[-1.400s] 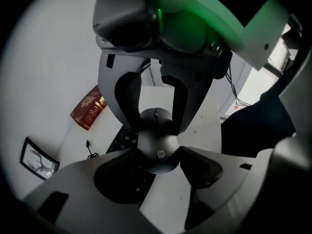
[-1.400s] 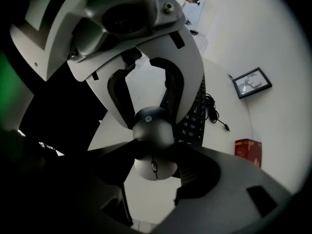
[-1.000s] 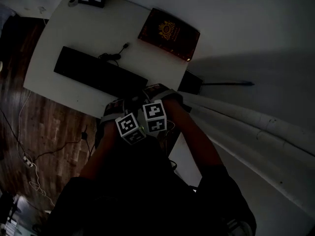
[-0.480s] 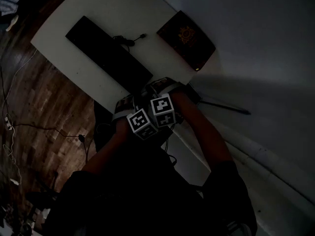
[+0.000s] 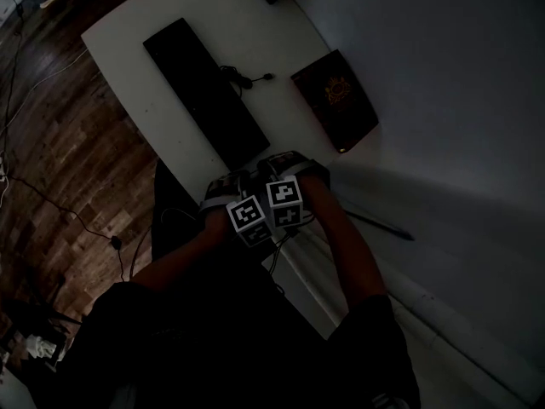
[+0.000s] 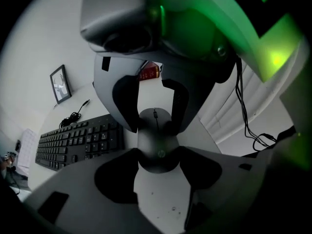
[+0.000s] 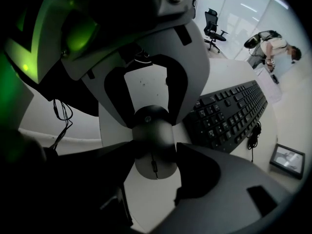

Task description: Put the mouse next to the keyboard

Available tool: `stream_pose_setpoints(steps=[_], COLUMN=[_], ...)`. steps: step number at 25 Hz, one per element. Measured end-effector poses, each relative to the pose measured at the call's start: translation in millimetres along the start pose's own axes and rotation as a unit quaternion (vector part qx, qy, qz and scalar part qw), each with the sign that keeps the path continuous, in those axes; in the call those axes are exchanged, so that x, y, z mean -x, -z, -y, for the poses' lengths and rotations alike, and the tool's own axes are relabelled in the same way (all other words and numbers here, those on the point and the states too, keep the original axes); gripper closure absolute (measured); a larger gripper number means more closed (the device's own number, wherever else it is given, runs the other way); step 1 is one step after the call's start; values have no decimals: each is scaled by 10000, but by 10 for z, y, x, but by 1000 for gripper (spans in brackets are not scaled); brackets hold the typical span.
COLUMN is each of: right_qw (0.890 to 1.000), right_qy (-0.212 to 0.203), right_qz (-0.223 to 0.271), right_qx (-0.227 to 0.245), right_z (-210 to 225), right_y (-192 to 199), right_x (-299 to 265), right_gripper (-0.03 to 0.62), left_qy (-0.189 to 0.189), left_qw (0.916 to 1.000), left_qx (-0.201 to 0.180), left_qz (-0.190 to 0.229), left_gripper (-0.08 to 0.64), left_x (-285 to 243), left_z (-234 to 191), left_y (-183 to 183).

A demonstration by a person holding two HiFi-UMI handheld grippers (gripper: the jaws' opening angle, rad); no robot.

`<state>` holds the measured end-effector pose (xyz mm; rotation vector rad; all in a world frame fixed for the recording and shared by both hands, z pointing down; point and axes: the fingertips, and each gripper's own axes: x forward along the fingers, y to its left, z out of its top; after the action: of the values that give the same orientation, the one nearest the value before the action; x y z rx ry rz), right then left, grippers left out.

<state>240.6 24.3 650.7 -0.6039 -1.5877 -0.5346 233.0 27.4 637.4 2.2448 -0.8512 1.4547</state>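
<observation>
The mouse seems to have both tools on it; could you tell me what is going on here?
A person holds a tool in each hand. The left tool and the right tool face each other, each closed on the black mouse from opposite ends. The mouse seems to rest on the white table, just beside one end of the keyboard.

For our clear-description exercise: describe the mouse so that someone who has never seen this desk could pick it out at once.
Find the white table, then the long black keyboard on it. Off the keyboard's end, held between the left gripper and right gripper, sits the mouse: small, dark and rounded with a scroll wheel, unlike the flat keyboard.
</observation>
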Motion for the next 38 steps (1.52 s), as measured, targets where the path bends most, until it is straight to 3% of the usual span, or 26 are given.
stream_pose_setpoints(steps=[11, 18, 23, 27, 31, 34, 38], right_qw=[9996, 9994, 9985, 9924, 9702, 9412, 9020], right_qy=[-245, -184, 28, 155, 820, 1367, 1956], right_qz=[82, 270, 360, 535, 931, 1269, 1438], right_qx=[118, -67, -403, -1096, -2083, -2816, -3570], right_z=[36, 44, 96, 114, 293, 321, 282], right_y=[39, 21, 42, 43, 41, -6, -94], right_x=[-120, -24, 85, 261, 525, 674, 786], right_gripper=[303, 301, 301, 301, 301, 302, 305], left_qy=[160, 286, 266, 406, 391, 89, -15], left_qw=[9989, 9984, 9985, 9976, 9966, 9964, 9933], left_qx=[430, 397, 306, 263, 391, 350, 426], left_qz=[105, 280, 377, 487, 616, 770, 1071], left_gripper=[293, 293, 293, 298, 325, 373, 459], left_x=[-81, 12, 121, 273, 379, 507, 676], left_z=[-10, -42, -82, -50, -109, -200, -310], left_y=[-11, -4, -38, -59, -74, -92, -110])
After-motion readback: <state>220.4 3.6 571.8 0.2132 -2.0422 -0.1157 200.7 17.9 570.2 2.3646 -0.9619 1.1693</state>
